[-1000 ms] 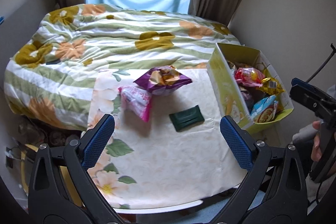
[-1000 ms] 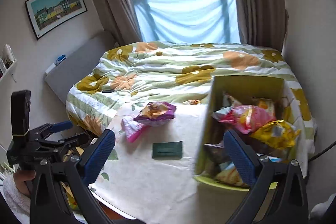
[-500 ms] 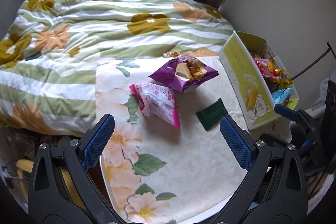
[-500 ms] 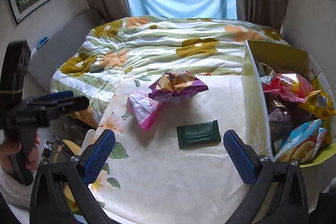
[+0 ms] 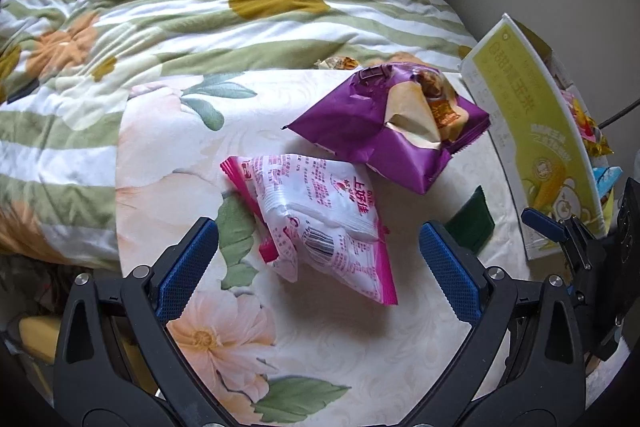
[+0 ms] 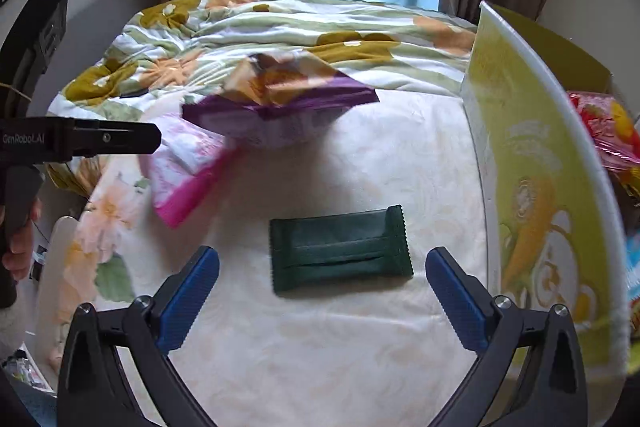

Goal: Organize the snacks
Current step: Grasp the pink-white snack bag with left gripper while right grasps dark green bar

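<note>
Two grippers, both spread wide and empty: left gripper [image 5: 318, 253] over the pink packet [image 5: 320, 227]; right gripper [image 6: 322, 285] over the green bar [image 6: 340, 253]; purple bag [image 6: 276, 107] at twelve o'clock; box [image 6: 532, 187] at three o'clock part-filled; three snacks left, I judge.

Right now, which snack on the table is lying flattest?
The dark green packet, lying in front of the right tool. It is thin and flat, while the purple bag and the pink-and-white bag are puffy.
</note>
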`<action>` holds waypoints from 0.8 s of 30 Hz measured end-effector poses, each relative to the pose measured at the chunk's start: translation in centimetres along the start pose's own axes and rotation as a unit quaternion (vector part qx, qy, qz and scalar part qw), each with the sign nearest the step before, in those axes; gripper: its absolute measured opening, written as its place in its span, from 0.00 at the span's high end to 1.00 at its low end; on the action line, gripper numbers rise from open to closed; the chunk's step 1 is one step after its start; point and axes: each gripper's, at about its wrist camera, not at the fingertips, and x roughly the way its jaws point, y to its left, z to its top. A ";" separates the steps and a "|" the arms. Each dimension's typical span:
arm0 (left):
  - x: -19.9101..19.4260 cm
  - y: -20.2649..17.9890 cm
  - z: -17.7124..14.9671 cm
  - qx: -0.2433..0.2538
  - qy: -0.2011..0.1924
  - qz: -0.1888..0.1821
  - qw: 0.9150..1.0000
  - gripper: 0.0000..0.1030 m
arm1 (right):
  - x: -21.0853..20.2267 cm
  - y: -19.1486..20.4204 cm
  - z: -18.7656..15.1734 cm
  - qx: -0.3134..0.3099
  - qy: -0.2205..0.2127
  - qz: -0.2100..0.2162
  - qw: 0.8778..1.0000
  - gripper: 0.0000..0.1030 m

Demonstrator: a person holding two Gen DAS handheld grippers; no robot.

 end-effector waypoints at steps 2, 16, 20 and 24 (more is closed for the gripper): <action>1.2 0.0 0.2 -0.004 0.003 0.000 1.000 0.03 | 0.7 -0.1 0.0 -0.006 -0.002 -0.001 1.000 0.00; 4.7 -1.3 0.4 0.025 0.017 0.037 0.999 0.03 | 4.0 -1.1 -0.2 -0.020 0.019 0.008 1.000 0.11; 4.9 -2.1 0.0 0.051 0.017 0.058 0.997 0.05 | 4.2 -0.8 0.0 -0.029 0.016 0.004 0.999 0.11; 4.8 -2.8 -0.4 0.085 0.013 0.085 0.993 0.21 | 4.5 -0.6 0.4 -0.032 0.010 0.004 0.999 0.11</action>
